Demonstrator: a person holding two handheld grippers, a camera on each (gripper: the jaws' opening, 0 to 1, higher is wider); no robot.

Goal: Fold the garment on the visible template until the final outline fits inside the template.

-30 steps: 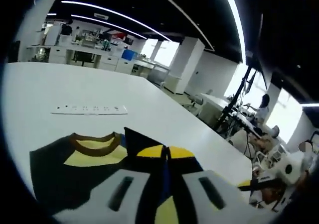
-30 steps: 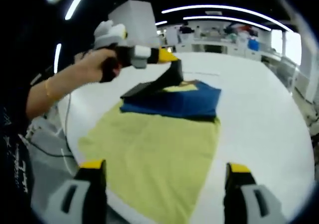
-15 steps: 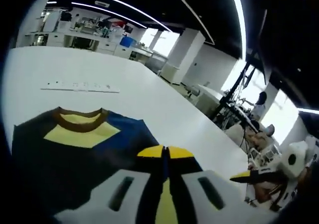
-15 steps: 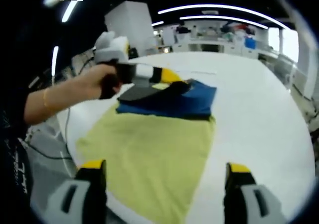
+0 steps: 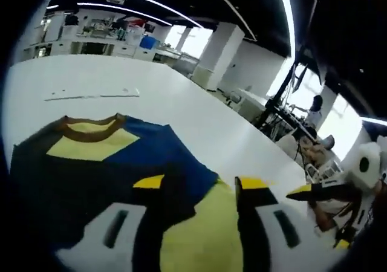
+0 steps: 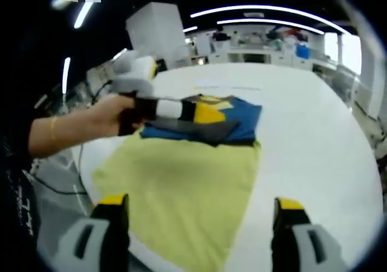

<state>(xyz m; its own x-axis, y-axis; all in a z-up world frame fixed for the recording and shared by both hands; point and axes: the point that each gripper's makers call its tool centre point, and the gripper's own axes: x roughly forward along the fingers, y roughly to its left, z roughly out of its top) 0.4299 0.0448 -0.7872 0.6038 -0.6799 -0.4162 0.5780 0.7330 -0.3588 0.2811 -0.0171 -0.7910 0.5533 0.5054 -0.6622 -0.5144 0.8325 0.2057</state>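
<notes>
The garment (image 6: 233, 126) is dark blue and black with a yellow chest patch and a brown collar (image 5: 89, 129). It lies folded on the far end of the yellow-green template (image 6: 181, 181) on the white table (image 6: 314, 133). A hand holds my left gripper (image 6: 208, 112) low over the garment's near edge. Its jaws (image 5: 199, 184) stand open over the black fold, holding nothing. My right gripper (image 6: 199, 202) hangs open at the template's near end, well back from the garment and holding nothing.
A thin white strip (image 5: 91, 94) lies on the table beyond the collar. The table's edge (image 6: 91, 175) runs close along the template's left side, with a person's arm (image 6: 66, 127) over it. Benches and a seated person (image 5: 314, 112) are far behind.
My left gripper carried the black flap down across the garment, then opened and let it go. The flap now lies flat. My right gripper has stayed where it was.
</notes>
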